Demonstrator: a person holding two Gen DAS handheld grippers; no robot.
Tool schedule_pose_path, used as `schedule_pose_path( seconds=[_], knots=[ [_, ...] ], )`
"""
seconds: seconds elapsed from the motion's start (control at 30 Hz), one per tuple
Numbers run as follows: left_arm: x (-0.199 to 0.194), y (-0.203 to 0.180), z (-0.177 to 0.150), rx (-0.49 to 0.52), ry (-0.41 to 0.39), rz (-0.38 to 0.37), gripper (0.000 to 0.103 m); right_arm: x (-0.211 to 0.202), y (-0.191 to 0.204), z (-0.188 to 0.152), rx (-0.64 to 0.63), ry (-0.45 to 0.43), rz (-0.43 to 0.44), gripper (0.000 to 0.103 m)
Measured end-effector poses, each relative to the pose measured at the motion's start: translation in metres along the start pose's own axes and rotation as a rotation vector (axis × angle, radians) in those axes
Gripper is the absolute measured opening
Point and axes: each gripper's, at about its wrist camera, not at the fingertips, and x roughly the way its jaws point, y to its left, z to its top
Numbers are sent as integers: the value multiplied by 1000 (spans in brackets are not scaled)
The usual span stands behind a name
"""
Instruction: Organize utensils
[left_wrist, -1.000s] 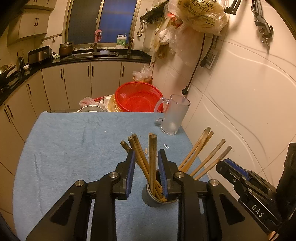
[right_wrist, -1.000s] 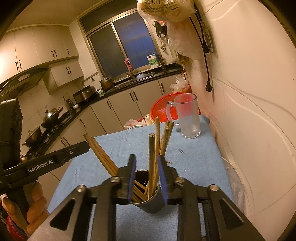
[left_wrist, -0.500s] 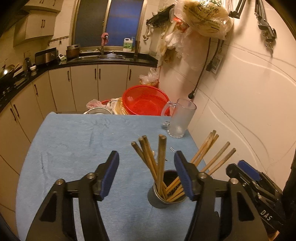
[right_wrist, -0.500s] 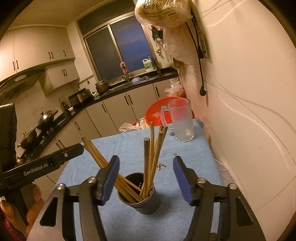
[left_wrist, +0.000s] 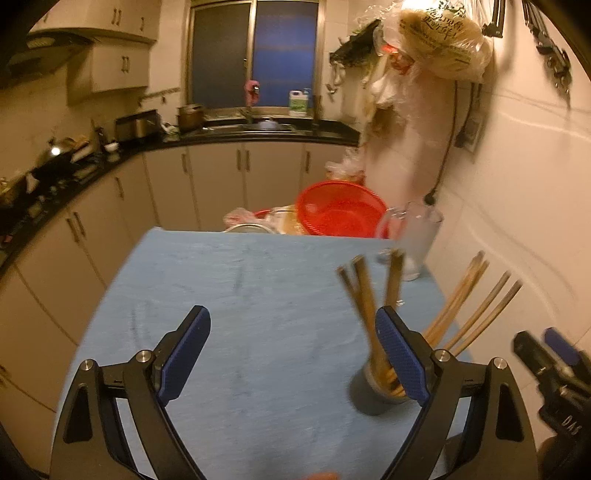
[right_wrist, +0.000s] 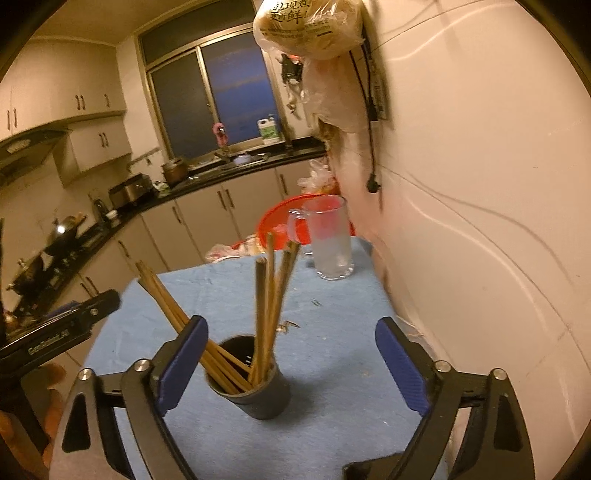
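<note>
A dark grey utensil cup (right_wrist: 258, 391) stands on the blue table cloth (right_wrist: 332, 314) with several wooden chopsticks (right_wrist: 267, 302) upright and fanned in it. My right gripper (right_wrist: 291, 363) is open and empty, pulled back with the cup low between its fingers. In the left wrist view the cup (left_wrist: 369, 395) and chopsticks (left_wrist: 367, 302) sit at the right, partly behind the right finger. My left gripper (left_wrist: 293, 356) is open and empty, to the left of the cup. The right gripper's body (left_wrist: 554, 373) shows at that view's right edge.
A frosted glass mug (right_wrist: 328, 240) stands at the table's far right by the wall, also in the left wrist view (left_wrist: 417, 236). A red basket (left_wrist: 340, 210) and bowls sit beyond the far edge. Small scraps (right_wrist: 291, 325) lie on the cloth. The white wall (right_wrist: 480, 258) runs along the right.
Both grippers opened wide, let go of the chopsticks and pulled back. The left gripper has shifted left, so the cup now sits at its right.
</note>
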Motion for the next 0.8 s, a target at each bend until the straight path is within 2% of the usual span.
schedule_pose_path(
  seconds=[0.17, 0.27, 0.43, 0.57, 0.67, 0.8],
  knots=[
    [-21, 11, -29, 24, -14, 69, 91, -30, 15, -21, -55, -57, -84, 101],
    [-44, 20, -48, 34, -56, 85, 100, -53, 24, -36, -94, -98, -115, 103],
    [-92, 31, -83, 112, -137, 138, 100, -95, 37, -63, -115, -143, -133, 103],
    [-122, 39, -109, 129, -144, 101, 102, -127, 51, -90, -121, -175, -137, 103],
    [-140, 48, -126, 121, -116, 84, 102, -147, 59, -110, -133, -199, -148, 103],
    [-157, 55, -144, 119, -118, 141, 102, -173, 68, -132, -142, -207, -124, 103]
  ],
)
